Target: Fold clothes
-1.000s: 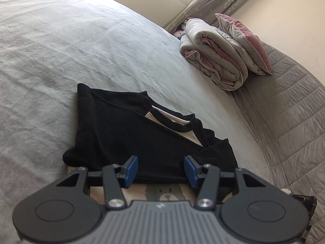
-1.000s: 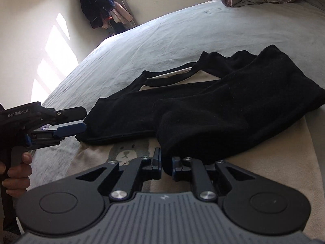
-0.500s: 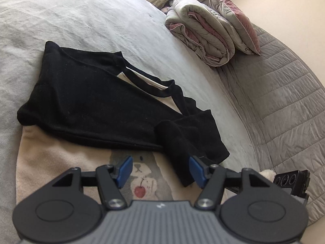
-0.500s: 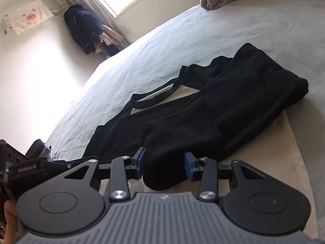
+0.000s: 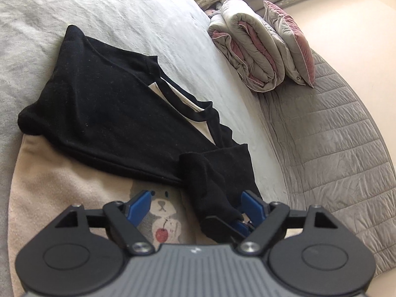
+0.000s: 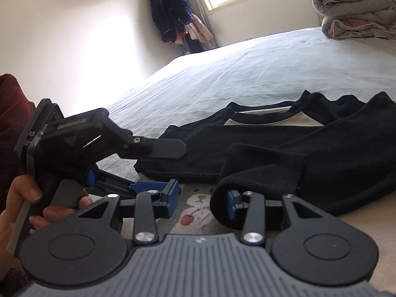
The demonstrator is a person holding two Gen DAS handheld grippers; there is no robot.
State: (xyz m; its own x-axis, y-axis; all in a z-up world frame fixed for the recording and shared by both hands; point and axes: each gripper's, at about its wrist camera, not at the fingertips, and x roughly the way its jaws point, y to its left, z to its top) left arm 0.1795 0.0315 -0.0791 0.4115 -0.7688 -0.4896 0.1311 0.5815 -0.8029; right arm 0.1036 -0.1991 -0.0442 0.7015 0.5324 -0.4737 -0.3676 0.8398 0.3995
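A: Where does the shirt lie?

B: On the bed, beige with black sleeves folded across its chest. A bear print with a cherry shows between the sleeves and the near hem; the sleeves cover its top.

A: And the left gripper?

B: It hangs low over the print. Its jaws stand wide and have just been opening. The cuff of one sleeve lies between them, but no pad presses it.

A: The right gripper?

B: Partly open, its jaws having parted a moment ago. They are over the print, and the cuff end lies by the right-hand pad. Whether that pad touches the cloth, I cannot tell. In the left view only its tip shows, tucked by the left gripper's right pad.

A: What else is cut off?

B: The shirt's hem drops below both frames. A hand grips the left handle at the edge, with a dark red sleeve cuff above it. A rolled quilt and pillow sit at the bed's head. Dark clothes hang in the far corner, too small to sort.
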